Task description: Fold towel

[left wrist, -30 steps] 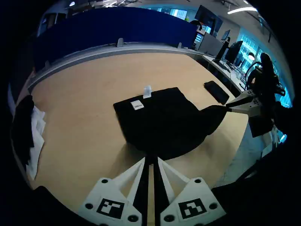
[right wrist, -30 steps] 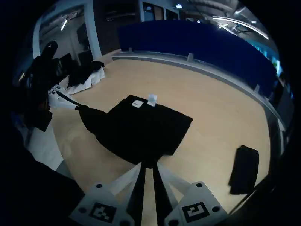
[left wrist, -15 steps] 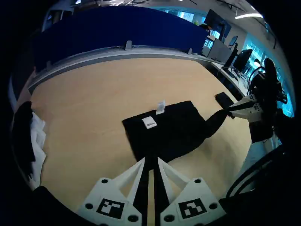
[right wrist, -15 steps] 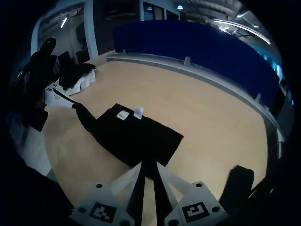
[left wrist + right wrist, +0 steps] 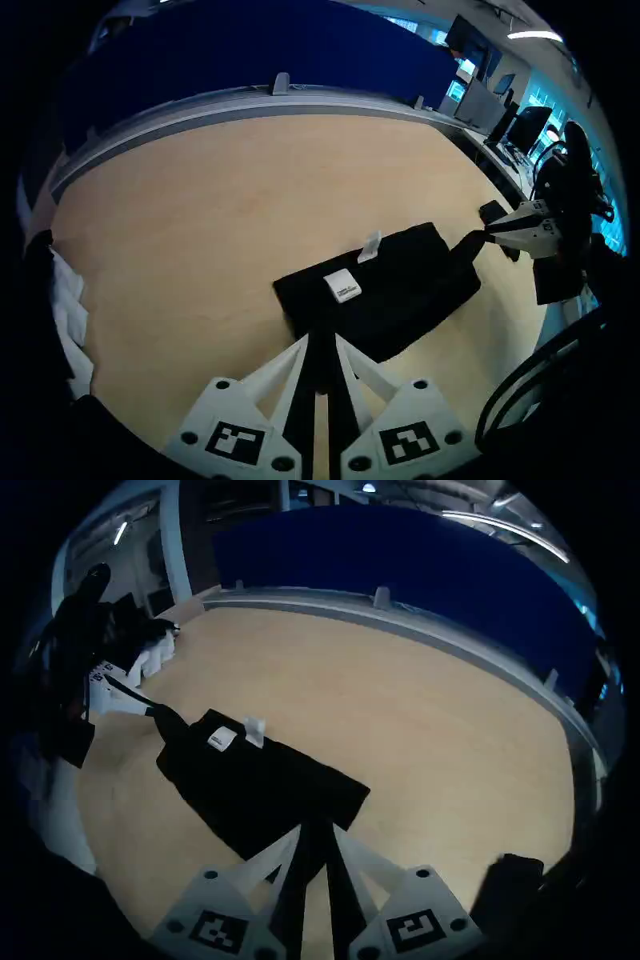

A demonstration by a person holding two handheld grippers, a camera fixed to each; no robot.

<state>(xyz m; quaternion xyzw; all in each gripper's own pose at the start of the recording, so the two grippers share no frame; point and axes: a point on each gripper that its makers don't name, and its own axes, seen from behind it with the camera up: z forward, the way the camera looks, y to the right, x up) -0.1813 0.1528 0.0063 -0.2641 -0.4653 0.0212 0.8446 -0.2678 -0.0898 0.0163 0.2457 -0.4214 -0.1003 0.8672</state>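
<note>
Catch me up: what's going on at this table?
A person is folding a black towel on a wooden table, with one gripper in each hand. The left gripper is shut on one corner and the right gripper on another, with the cloth stretched low between them. Its white tag faces up. The fold looks unfinished.

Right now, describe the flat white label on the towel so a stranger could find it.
On the wide tan table lies a black towel. On it sits a squarish white label, lying flat, unlike the narrower white tag beside it, which stands up at the towel's edge.
</note>
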